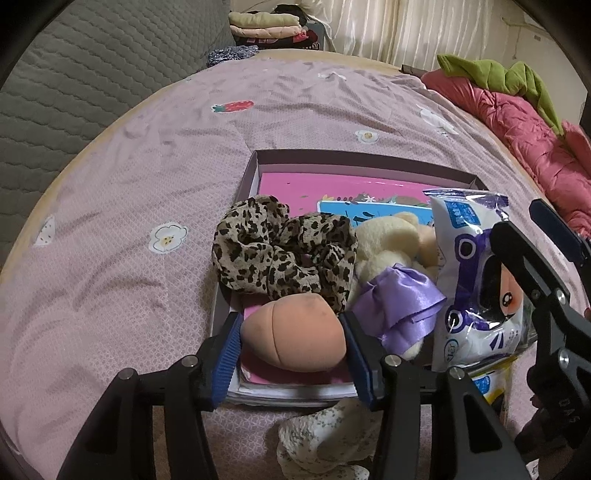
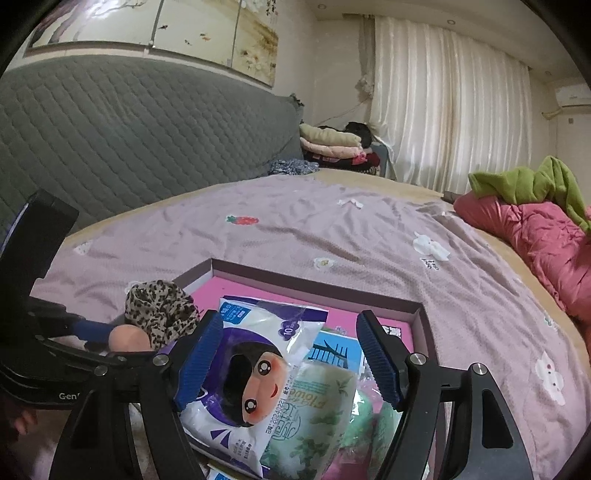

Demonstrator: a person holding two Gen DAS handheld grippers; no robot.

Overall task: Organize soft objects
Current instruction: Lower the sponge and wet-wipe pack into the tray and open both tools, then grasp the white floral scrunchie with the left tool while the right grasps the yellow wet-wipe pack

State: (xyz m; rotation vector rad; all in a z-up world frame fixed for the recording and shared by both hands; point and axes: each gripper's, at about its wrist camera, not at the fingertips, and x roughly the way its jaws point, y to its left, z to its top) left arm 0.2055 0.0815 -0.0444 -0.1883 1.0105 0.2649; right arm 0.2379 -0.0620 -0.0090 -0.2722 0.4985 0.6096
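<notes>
My left gripper (image 1: 290, 354) is shut on a peach makeup sponge (image 1: 291, 332), low over the near end of a shallow box (image 1: 332, 157). A leopard scrunchie (image 1: 280, 251), a cream plush toy (image 1: 384, 240) with a purple satin bow (image 1: 399, 306) and a pink book (image 1: 314, 188) lie in the box. My right gripper (image 2: 290, 362) grips a bundle of tissue packs: a white and purple one with a cartoon face (image 2: 255, 384) and a green floral one (image 2: 314, 413). The bundle stands upright over the box's right side (image 1: 476, 277). A floral scrunchie (image 1: 325, 439) lies on the bed in front of the box.
The box sits on a pink bedsheet (image 1: 129, 184). A grey quilted headboard (image 1: 92, 74) runs along the left. A red quilt (image 1: 517, 122) with a green garment (image 1: 491, 70) is heaped at the right. Folded clothes (image 1: 266, 26) are stacked beyond the bed's far end.
</notes>
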